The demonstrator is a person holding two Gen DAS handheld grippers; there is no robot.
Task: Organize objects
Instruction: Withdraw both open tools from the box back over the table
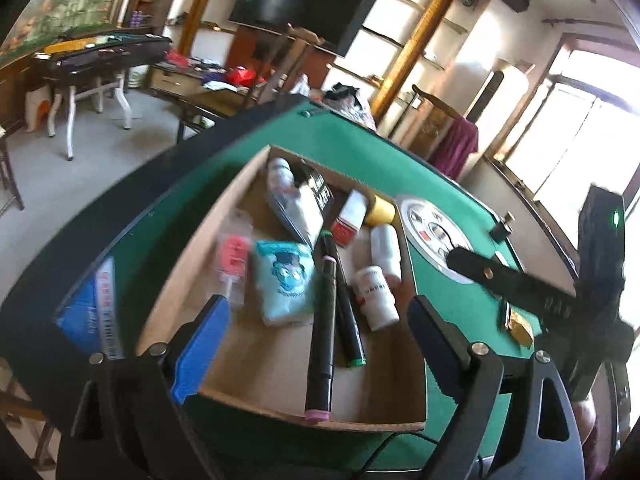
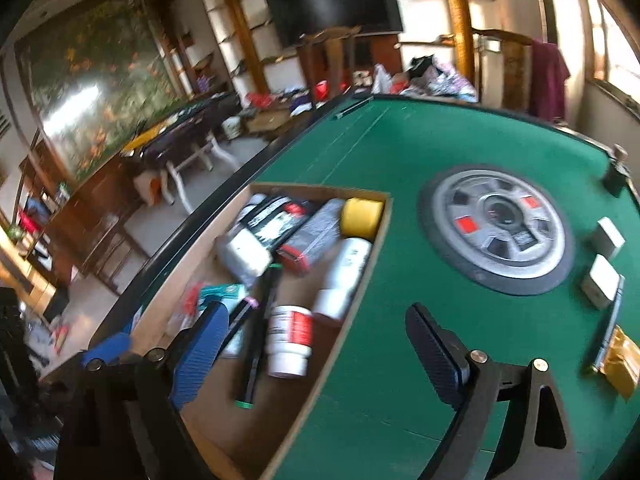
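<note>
A shallow cardboard box [image 1: 224, 220] lies on the green table [image 1: 360, 148]. It holds two black markers [image 1: 322, 340], white bottles [image 1: 374, 296], a teal packet [image 1: 286, 280], a red-and-white box [image 1: 350, 220] and a yellow roll [image 1: 382, 210]. My left gripper [image 1: 316, 340] is open and empty above the near end of the box, with the pink-capped marker between its fingers. My right gripper [image 2: 320, 344] is open and empty over the box's right rim [image 2: 360, 280]. The box, the bottles [image 2: 290, 340] and the yellow roll [image 2: 360, 216] also show there.
A round silver dial [image 2: 496, 226] sits in the table's middle. Two white blocks [image 2: 602, 286], a gold packet [image 2: 620, 364] and a small black thing [image 2: 616, 176] lie at the right. A blue packet [image 1: 90, 316] lies left of the box. The other gripper's black arm [image 1: 520, 284] reaches in at right.
</note>
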